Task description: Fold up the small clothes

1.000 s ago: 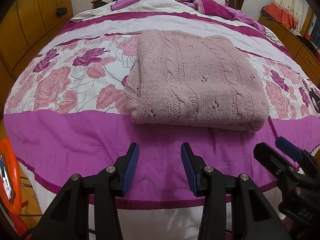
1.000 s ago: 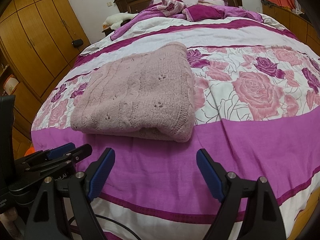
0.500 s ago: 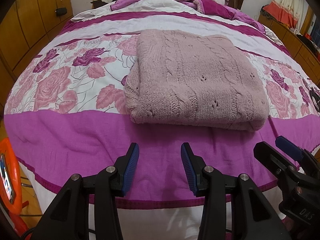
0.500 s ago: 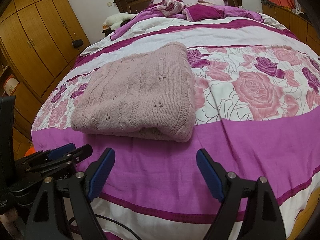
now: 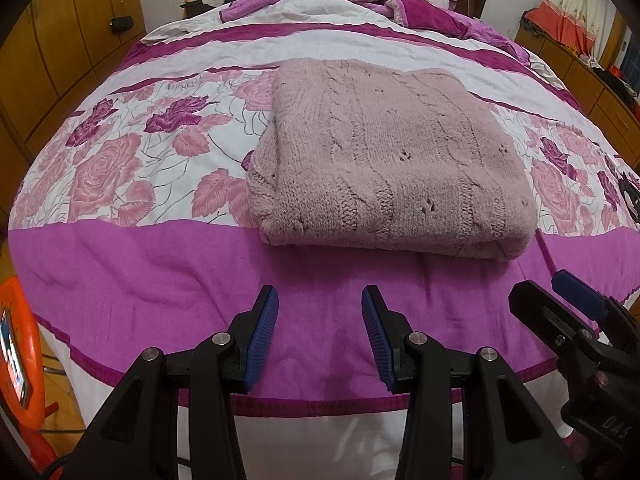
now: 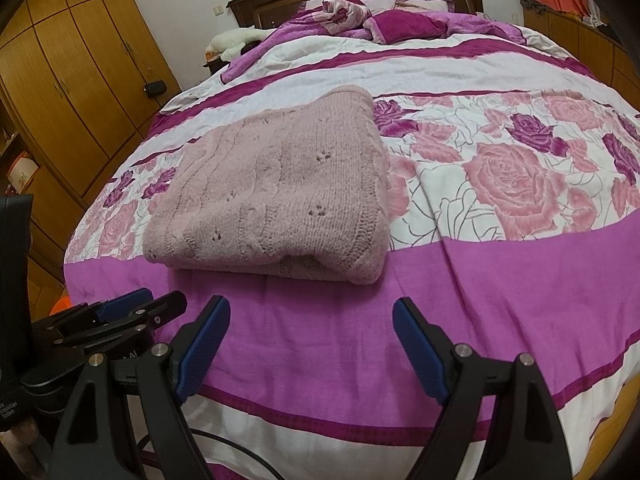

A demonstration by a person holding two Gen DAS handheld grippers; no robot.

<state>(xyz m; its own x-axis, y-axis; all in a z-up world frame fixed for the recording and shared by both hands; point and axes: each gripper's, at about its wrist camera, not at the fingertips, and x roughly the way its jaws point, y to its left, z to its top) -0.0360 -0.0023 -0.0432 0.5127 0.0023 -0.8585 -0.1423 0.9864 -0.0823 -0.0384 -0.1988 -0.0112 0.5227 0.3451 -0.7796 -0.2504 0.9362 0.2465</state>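
Showing orange chair, L view only.

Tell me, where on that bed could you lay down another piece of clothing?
The rose-printed stretch right of the folded pink knitted sweater is bare, as is the plain magenta band between the sweater and both open grippers (right, left). Left of the sweater the floral patch is free too. The headboard end is crowded with rumpled purple bedding.

Both tools are matte black plastic clamps. The left gripper has ribbed blue pads and round silver screws. The right gripper matches it, with a thin black cable beneath.
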